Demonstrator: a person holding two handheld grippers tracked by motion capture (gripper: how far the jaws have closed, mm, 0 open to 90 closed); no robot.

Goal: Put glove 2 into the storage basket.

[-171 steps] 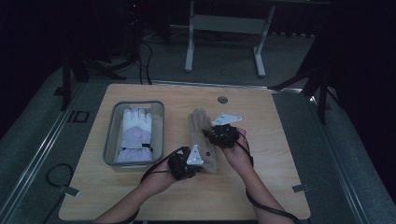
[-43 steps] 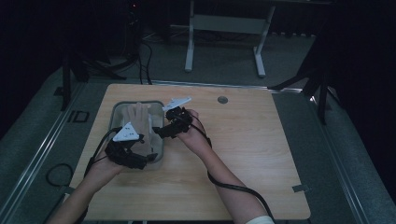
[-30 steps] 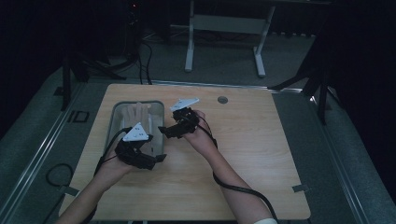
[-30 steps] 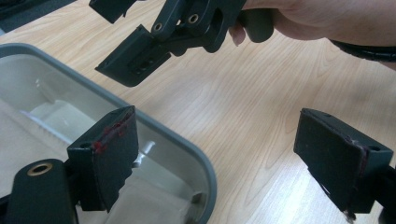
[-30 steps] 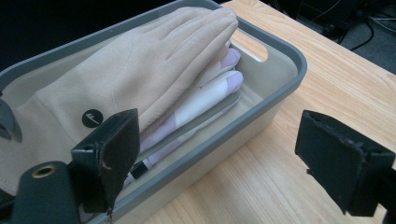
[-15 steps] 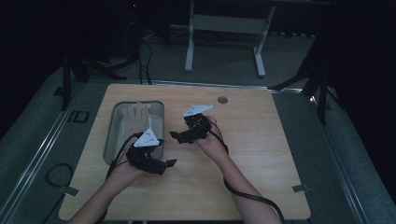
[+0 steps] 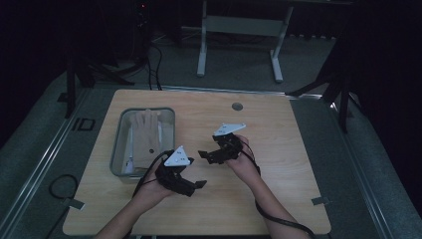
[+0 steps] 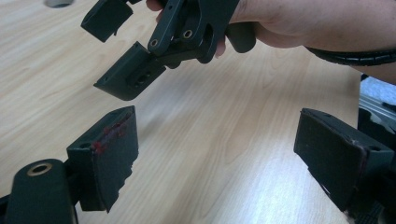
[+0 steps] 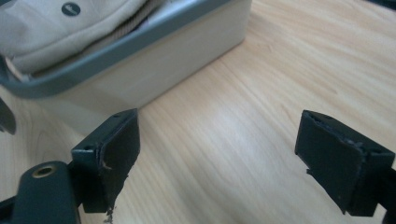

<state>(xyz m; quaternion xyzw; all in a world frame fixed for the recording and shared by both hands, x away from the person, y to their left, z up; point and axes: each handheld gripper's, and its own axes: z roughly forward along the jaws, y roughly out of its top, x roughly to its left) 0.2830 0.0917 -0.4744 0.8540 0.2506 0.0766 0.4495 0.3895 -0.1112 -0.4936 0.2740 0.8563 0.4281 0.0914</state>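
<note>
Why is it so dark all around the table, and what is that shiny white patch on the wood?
In the high view, light falls on the table while the room behind stays nearly black. In the left gripper view, the pale patch is glare on the wood between the left gripper jaws. In the right gripper view, the bin looks soft, a little out of focus.

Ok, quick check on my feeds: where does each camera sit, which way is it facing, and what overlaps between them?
High view: fixed above the person's side, looking forward and down on the table, with the tray and glove; both forearms and grippers show.
Left gripper view: rides the left gripper, looking across bare tabletop at the right gripper and its hand.
Right gripper view: rides the right gripper, facing the tray and glove; its own open jaws show.
Shared: high and right gripper views both show the tray.
</note>
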